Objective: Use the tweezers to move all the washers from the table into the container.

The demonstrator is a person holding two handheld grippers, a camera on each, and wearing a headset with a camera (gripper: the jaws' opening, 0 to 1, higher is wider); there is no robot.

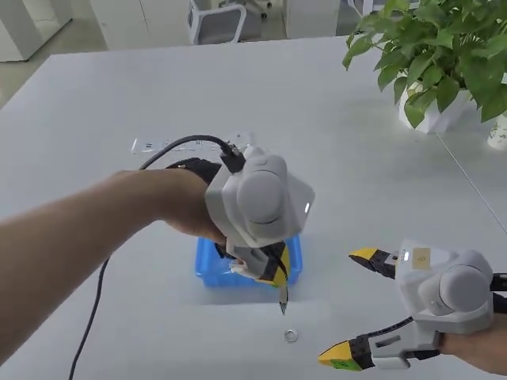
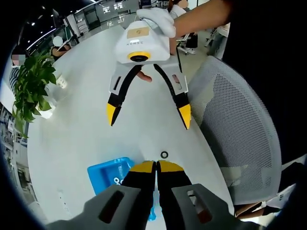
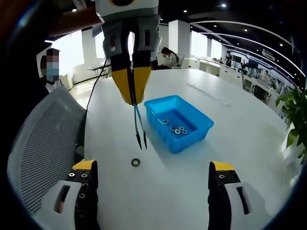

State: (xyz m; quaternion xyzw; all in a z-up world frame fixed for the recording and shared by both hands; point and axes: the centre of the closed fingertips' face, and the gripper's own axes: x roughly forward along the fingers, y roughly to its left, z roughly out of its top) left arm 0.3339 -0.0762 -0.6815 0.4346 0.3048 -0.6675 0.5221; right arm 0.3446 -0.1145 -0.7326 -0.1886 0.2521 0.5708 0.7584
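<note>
My left gripper (image 1: pixel 277 273) hangs at the table's middle, jaws shut on thin tweezers (image 1: pixel 282 303) that point down. Their tips hover a little above and beside a single metal washer (image 1: pixel 291 336) lying on the white table. In the right gripper view the tweezers (image 3: pixel 139 125) end just above that washer (image 3: pixel 135 162). Behind it stands the blue container (image 1: pixel 295 252), which holds several washers (image 3: pixel 175 129). My right gripper (image 1: pixel 348 305) waits at the lower right, jaws wide open and holding nothing, facing the washer (image 2: pixel 164 155).
A potted plant (image 1: pixel 444 55) stands at the far right of the table. A black cable (image 1: pixel 99 293) trails from the left gripper across the table's left side. A white strip (image 1: pixel 150 146) lies further back. A mesh chair (image 2: pixel 240 124) stands off the table's near edge.
</note>
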